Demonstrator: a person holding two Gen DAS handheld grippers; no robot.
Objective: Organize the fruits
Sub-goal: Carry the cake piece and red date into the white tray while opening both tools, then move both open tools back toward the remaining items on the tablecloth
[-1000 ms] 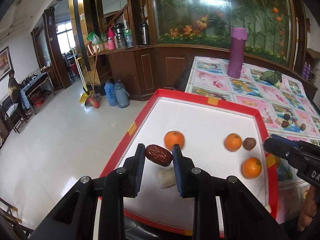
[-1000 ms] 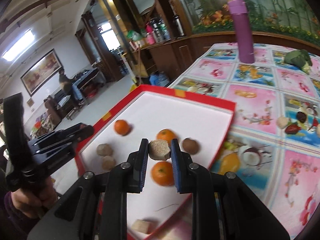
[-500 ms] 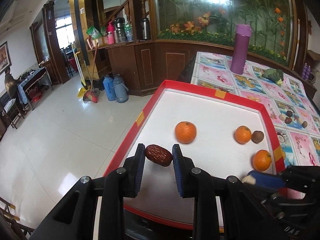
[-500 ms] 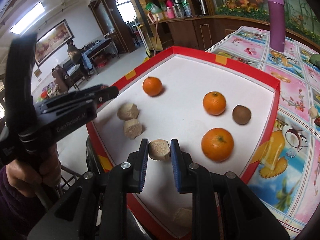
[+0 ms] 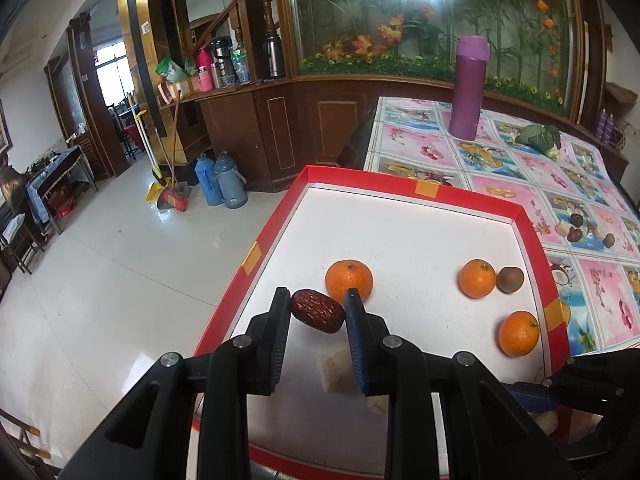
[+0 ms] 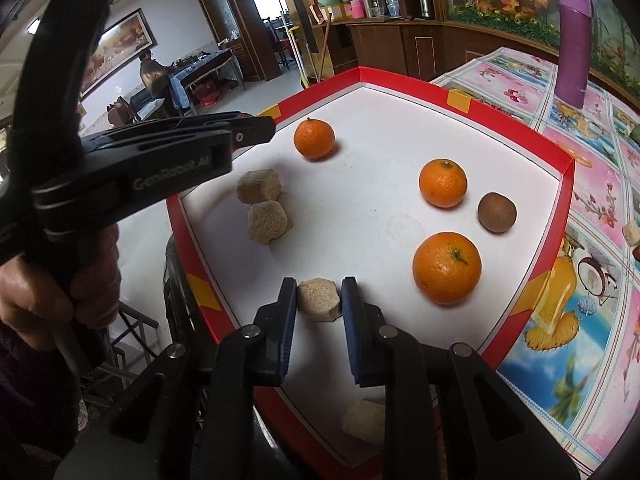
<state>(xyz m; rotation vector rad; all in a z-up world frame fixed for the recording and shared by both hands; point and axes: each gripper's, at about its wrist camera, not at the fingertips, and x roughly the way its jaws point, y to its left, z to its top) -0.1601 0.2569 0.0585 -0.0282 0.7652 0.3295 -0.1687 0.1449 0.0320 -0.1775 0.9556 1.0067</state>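
Observation:
A red-rimmed white tray [image 5: 276,236] [image 6: 400,78] holds three oranges [image 5: 349,281] [image 6: 446,268], a brown kiwi [image 5: 510,279] [image 6: 497,212] and tan hexagonal blocks [image 6: 267,222]. My left gripper [image 5: 318,312] is shut on a dark red date [image 5: 317,311], held above the tray's near left part. My right gripper [image 6: 319,299] is shut on a tan hexagonal block [image 6: 319,299] over the tray's near edge. Under the left fingers another tan block [image 5: 334,368] lies on the tray. The left gripper body [image 6: 132,168] shows at the left of the right wrist view.
The tray sits at the edge of a table with a flowered cloth [image 5: 520,160] [image 6: 592,280]. A purple bottle [image 5: 469,88] [image 6: 574,44] and a green vegetable [image 5: 540,138] stand farther back. Tiled floor [image 5: 100,280] lies left of the tray. A seated person [image 6: 154,76] is far off.
The right gripper has carried its tan block back toward the tray's near edge, past the oranges. The left gripper keeps the date and has drifted slightly forward over the tray.

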